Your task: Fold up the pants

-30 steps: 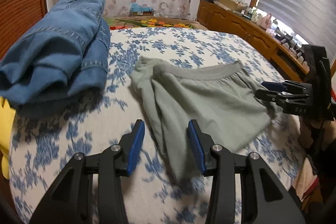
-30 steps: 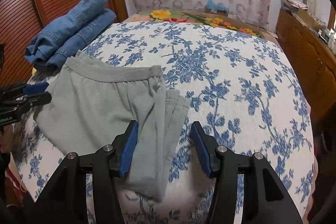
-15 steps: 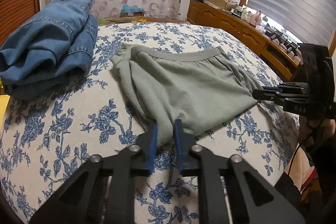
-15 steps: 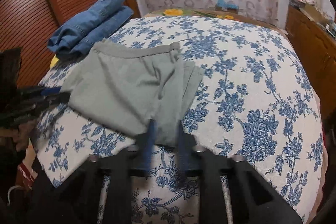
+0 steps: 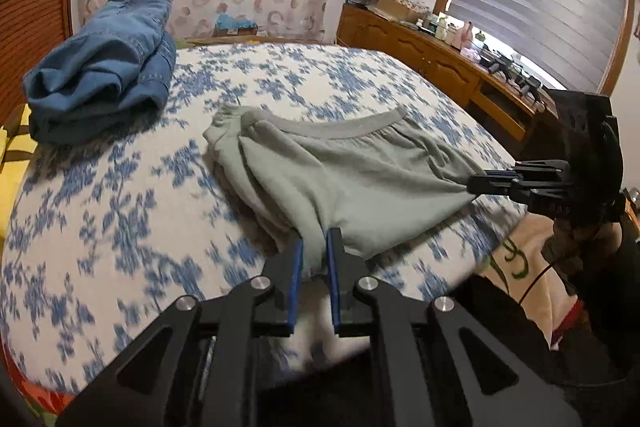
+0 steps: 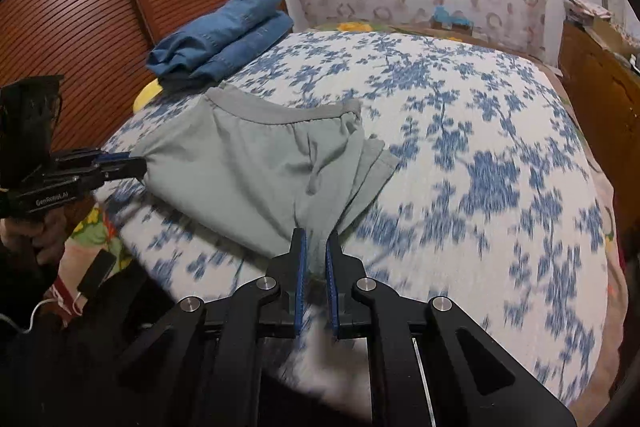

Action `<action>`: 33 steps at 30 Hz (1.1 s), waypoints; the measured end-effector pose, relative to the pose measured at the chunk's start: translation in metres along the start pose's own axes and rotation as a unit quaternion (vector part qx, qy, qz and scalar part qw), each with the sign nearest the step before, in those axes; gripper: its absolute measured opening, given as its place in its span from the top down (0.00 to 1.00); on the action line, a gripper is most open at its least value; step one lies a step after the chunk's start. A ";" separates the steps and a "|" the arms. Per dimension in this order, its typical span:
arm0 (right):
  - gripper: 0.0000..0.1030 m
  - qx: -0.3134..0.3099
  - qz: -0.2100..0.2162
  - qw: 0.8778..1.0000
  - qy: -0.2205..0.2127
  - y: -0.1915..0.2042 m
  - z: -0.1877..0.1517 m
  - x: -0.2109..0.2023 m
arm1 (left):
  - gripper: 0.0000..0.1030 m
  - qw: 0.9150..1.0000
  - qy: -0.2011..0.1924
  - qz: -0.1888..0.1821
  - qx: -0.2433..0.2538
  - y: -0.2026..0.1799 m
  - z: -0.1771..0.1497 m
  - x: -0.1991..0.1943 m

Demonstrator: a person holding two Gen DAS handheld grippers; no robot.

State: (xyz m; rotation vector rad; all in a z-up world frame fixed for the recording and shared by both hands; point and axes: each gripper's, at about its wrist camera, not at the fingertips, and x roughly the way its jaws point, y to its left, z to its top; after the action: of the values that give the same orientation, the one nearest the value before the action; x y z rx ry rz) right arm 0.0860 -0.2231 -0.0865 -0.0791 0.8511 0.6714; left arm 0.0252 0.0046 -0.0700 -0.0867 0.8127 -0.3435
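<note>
Pants [image 5: 352, 179], grey-green, lie on the bed [image 5: 120, 187] near its front edge, waistband [image 5: 340, 129] toward 12 o'clock, already folded to a short stack. Change from a second ago: both tongs were spread wide over the fabric, now both are clenched on it. Half a second ago they were nearly shut at the hem; now the cloth is pinched and drawn taut, with creases fanning out from each grip. Near corners look raised a bit off the bed, hard to confirm through the motion blur.

Meaning for the task, as a judgement: grasp step done, next is carrying the near edge up toward the waistband for another fold.

Left gripper [image 5: 314, 267] bites the near-left corner, at 6 o'clock of the pants in its own view. Right gripper [image 6: 316, 267] bites the near-right corner, at 6 o'clock in its own view. In the left view the right gripper sits at 3 o'clock of the pants; in the right view the left gripper sits at 9 o'clock. Fabric bunches between each pair of blue pads.

Jeans [image 5: 100, 67], folded, lie well apart at 10 o'clock on the bed. Dresser [image 5: 440, 67] stands at 2 o'clock, beyond the bed.
</note>
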 end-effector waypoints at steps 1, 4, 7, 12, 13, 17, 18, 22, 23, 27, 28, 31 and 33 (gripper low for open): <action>0.94 0.003 -0.001 1.000 0.001 0.000 -0.004 -0.001 | 0.90 1.000 0.005 0.005 0.002 -0.001 -0.003 0.000; 0.94 0.010 -0.011 1.000 0.004 0.001 -0.012 -0.003 | 0.84 1.000 0.007 0.016 0.002 0.000 -0.005 0.000; 0.94 0.015 -0.011 1.000 0.000 -0.002 -0.015 -0.007 | 0.72 1.000 -0.001 0.027 0.005 0.003 -0.001 0.000; 0.93 0.018 -0.019 1.000 -0.013 -0.005 -0.009 -0.012 | 0.58 0.999 -0.004 0.049 0.005 0.012 0.015 0.007; 0.90 0.018 -0.023 0.999 -0.016 -0.006 -0.007 -0.012 | 0.58 0.999 -0.004 0.048 0.005 0.014 0.016 0.009; 0.75 0.022 -0.035 0.999 -0.020 -0.007 -0.002 -0.008 | 0.57 0.998 0.005 0.055 0.008 0.021 0.028 0.024; 0.73 0.024 -0.039 0.999 -0.018 -0.007 0.000 -0.005 | 0.57 0.998 0.007 0.058 0.008 0.024 0.031 0.028; 0.58 0.029 -0.048 0.998 -0.015 -0.010 0.006 0.006 | 0.57 0.997 0.016 0.075 -0.004 0.035 0.042 0.041; 0.56 0.029 -0.051 0.998 -0.013 -0.011 0.007 0.008 | 0.57 0.997 0.016 0.076 -0.007 0.037 0.045 0.043; 0.53 0.035 -0.060 0.998 -0.012 -0.014 0.015 0.017 | 0.57 0.997 0.020 0.075 -0.007 0.044 0.054 0.053; 0.53 0.037 -0.061 0.997 -0.012 -0.015 0.017 0.019 | 0.57 0.997 0.022 0.075 -0.009 0.045 0.055 0.055; 0.52 0.038 -0.073 0.997 -0.010 -0.017 0.022 0.028 | 0.57 0.997 0.030 0.071 -0.016 0.050 0.059 0.063; 0.51 0.039 -0.082 0.996 -0.008 -0.017 0.024 0.032 | 0.57 0.997 0.031 0.071 -0.016 0.052 0.060 0.066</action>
State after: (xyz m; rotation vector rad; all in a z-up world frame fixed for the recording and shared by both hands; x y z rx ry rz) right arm 0.1270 -0.2127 -0.0968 -0.0713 0.8445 0.4844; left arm 0.1245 0.0282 -0.0849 -0.0480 0.8802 -0.2008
